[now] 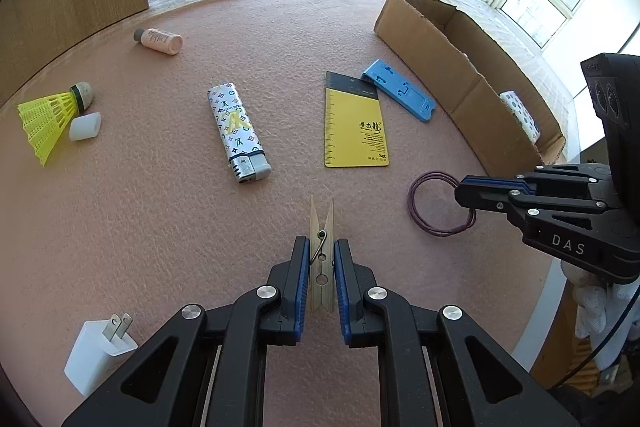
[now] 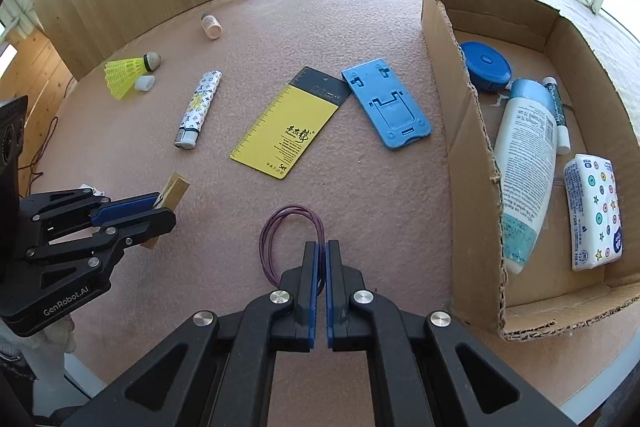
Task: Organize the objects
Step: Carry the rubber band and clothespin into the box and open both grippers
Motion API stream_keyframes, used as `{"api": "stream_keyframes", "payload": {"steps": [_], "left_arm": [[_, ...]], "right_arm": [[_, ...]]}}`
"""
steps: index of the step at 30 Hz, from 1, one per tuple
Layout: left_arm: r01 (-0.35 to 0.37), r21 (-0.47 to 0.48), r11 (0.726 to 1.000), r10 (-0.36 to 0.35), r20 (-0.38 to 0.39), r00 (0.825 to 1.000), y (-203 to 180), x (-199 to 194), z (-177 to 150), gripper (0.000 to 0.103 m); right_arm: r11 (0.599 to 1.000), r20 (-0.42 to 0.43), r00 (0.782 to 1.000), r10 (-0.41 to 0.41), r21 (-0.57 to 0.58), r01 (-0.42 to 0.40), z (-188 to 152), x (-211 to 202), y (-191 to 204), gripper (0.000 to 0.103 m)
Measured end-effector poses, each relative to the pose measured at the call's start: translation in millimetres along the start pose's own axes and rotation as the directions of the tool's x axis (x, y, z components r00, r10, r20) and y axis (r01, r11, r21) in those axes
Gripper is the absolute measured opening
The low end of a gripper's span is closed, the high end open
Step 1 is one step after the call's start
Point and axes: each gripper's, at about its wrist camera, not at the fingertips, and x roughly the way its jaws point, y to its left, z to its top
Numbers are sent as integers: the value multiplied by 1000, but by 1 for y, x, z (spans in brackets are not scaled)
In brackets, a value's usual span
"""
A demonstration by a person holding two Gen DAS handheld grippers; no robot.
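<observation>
Left claw (image 1: 322, 259) pinches the wooden clothespin (image 1: 322, 255); right claw (image 2: 322, 259) clamps the purple rubber-band loop (image 2: 290, 243).

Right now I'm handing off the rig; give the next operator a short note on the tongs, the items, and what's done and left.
Left tongs: shut on the wooden clothespin.
Right tongs: shut on the purple hair ties.
Done: tape measure, lotion bottle, tissue pack and a small tube lie in the cardboard box.
Left on the mat: lighter, yellow card, blue phone stand, shuttlecock, small bottle, white cap, charger plug.
</observation>
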Motion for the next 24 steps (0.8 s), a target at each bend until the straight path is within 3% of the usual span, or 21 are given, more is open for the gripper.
{"api": "stream_keyframes", "payload": {"steps": [11, 24], "left_arm": [[33, 19, 999, -34, 88, 996, -19, -30, 28, 13], [89, 134, 987, -109, 155, 982, -89, -20, 96, 13]], "right_arm": [[999, 163, 986, 39, 27, -44, 16, -72, -11, 3], [989, 245, 967, -76, 141, 42, 20, -118, -89, 3]]}}
